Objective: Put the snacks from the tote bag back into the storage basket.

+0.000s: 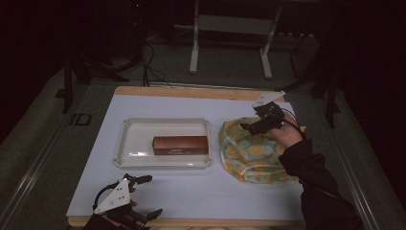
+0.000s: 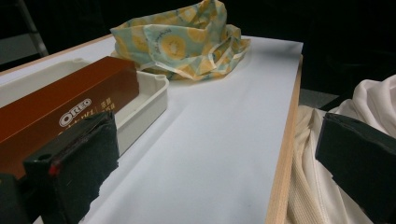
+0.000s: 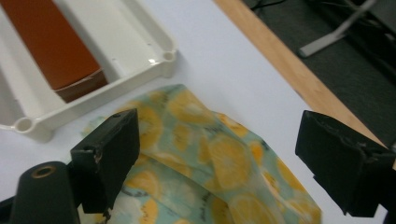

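Dark lab, metal stand (image 1: 230,28), floor cables (image 1: 151,67)

Brown box (image 3: 51,44) cut off by the right gripper view's top edge; its small print (image 1: 179,150) perhaps illegible.

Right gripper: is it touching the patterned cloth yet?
Cannot tell. In the right gripper view the right gripper has jaws wide apart above the cloth; neither contact nor gap shows plainly.

Brown Oreo box (image 1: 180,145) flat in white tray (image 1: 163,163).
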`<state>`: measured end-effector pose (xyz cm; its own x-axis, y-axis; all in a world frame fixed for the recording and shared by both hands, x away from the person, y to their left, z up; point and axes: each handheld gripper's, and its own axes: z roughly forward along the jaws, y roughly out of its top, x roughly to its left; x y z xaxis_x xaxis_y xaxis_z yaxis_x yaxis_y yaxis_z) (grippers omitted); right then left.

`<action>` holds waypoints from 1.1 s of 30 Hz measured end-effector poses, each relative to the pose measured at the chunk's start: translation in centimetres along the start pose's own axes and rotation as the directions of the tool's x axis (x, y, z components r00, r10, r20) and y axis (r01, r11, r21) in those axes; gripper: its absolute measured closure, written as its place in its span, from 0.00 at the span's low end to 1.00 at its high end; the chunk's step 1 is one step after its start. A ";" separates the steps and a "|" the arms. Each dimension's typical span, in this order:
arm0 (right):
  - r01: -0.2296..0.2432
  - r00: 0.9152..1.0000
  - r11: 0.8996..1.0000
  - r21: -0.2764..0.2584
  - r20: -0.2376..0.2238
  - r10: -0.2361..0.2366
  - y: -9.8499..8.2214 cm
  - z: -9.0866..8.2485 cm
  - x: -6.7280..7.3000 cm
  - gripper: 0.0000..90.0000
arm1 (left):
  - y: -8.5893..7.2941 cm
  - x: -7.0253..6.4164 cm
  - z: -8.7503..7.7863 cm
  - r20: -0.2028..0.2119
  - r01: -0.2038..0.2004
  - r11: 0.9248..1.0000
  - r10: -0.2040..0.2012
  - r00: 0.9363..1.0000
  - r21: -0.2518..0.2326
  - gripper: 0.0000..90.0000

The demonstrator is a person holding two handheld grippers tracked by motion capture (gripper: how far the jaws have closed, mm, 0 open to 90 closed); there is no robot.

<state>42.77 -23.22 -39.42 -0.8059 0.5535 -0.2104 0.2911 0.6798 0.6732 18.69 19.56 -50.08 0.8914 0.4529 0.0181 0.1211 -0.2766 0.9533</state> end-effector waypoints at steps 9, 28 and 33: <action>-0.133 0.987 0.989 -0.070 0.085 0.139 -3.1 -1.7 -0.6 0.15 | 0.0 0.0 0.0 -0.001 0.000 1.000 0.000 1.000 0.000 0.00; -0.265 0.925 0.941 -0.211 0.218 0.310 -9.1 -4.2 1.8 0.16 | 0.0 0.0 0.0 -0.001 -0.001 1.000 0.001 1.000 -0.001 0.00; -0.297 0.920 0.929 -0.222 0.193 0.341 -10.4 -4.4 2.2 0.16 | 0.0 -0.1 0.0 -0.001 -0.002 1.000 0.002 1.000 -0.001 0.00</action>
<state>35.74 -31.21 -43.77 -0.5427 0.8338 -0.1013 0.3949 0.3598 0.8453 18.62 19.54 -50.03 0.8913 0.4529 0.0199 0.1192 -0.2765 0.9536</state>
